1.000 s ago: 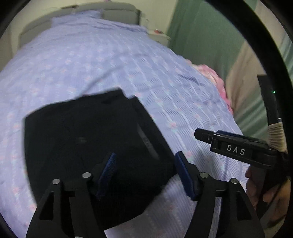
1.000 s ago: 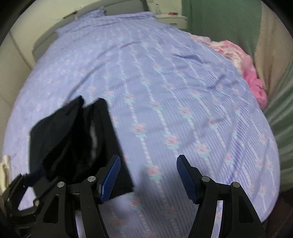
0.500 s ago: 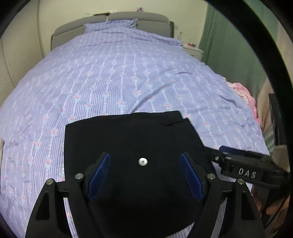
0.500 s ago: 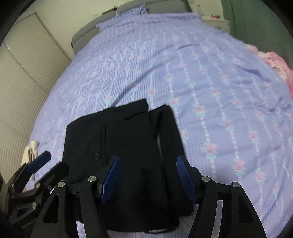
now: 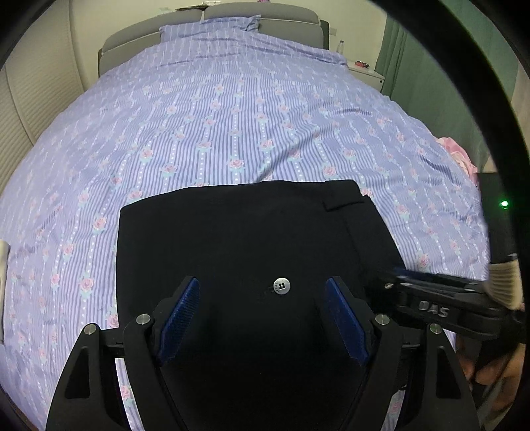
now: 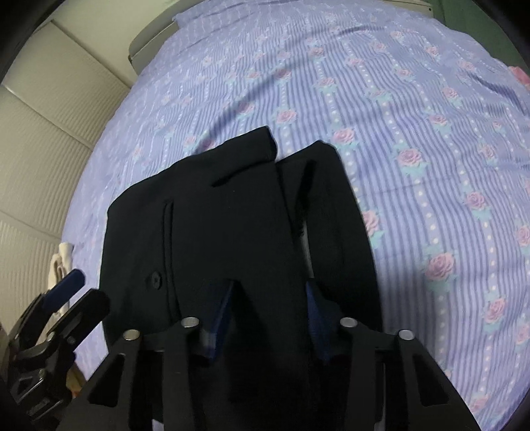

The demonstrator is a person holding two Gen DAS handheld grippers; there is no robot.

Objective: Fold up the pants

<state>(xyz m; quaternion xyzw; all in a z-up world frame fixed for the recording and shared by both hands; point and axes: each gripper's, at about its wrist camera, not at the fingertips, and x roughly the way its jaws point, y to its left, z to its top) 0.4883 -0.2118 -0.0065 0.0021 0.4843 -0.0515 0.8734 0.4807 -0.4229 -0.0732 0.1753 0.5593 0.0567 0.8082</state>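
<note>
The black pants [image 5: 238, 245] lay folded near the foot edge of the bed [image 5: 232, 116], on the purple sheet with roses. The left gripper [image 5: 263, 318] hung over them with its jaws wide apart, the silver button [image 5: 282, 285] showing between its blue pads. The right gripper [image 6: 268, 318] had just been closing, with pants cloth between its jaws; I cannot tell if it was pinching yet.

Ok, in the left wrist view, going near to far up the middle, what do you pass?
left gripper → silver button → black pants → striped floral bedspread → pillow → grey headboard
</note>
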